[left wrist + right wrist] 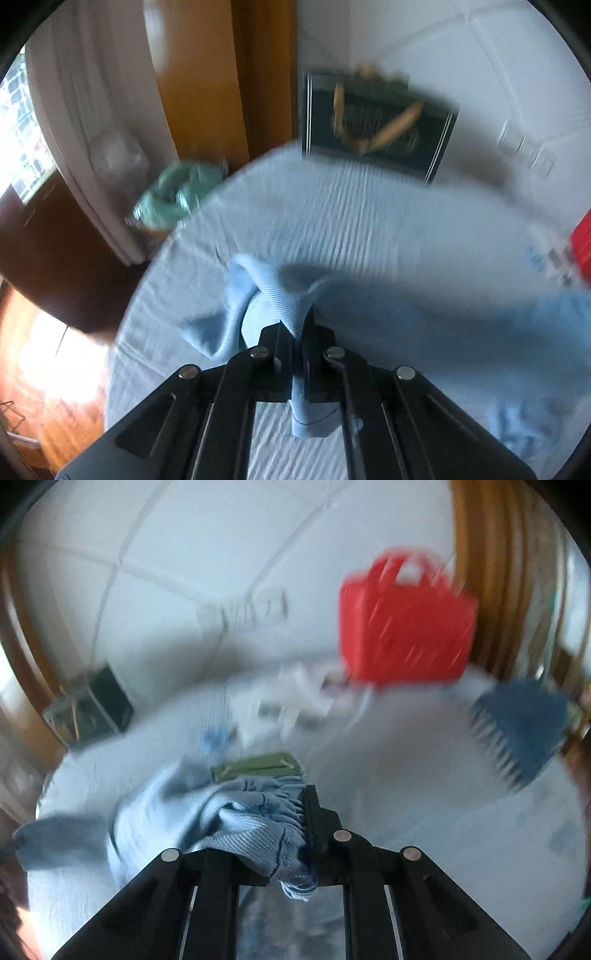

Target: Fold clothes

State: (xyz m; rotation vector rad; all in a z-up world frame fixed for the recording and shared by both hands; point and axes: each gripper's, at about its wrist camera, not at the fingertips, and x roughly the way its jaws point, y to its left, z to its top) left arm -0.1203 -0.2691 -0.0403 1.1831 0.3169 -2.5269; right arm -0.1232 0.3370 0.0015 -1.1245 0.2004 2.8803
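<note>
Both of your tools are clamped on the light blue garment: the left tool (295, 341) pinches a thin fold, the right tool (295, 834) a thick bunch with a seam. The garment (424, 332) hangs between them over the table (332, 214). Lift both evenly and pull it taut before laying it flat. Only the right view shows the red bag (406, 627) and the olive cloth (258, 766); only the left shows the green bundle (173, 195).
</note>
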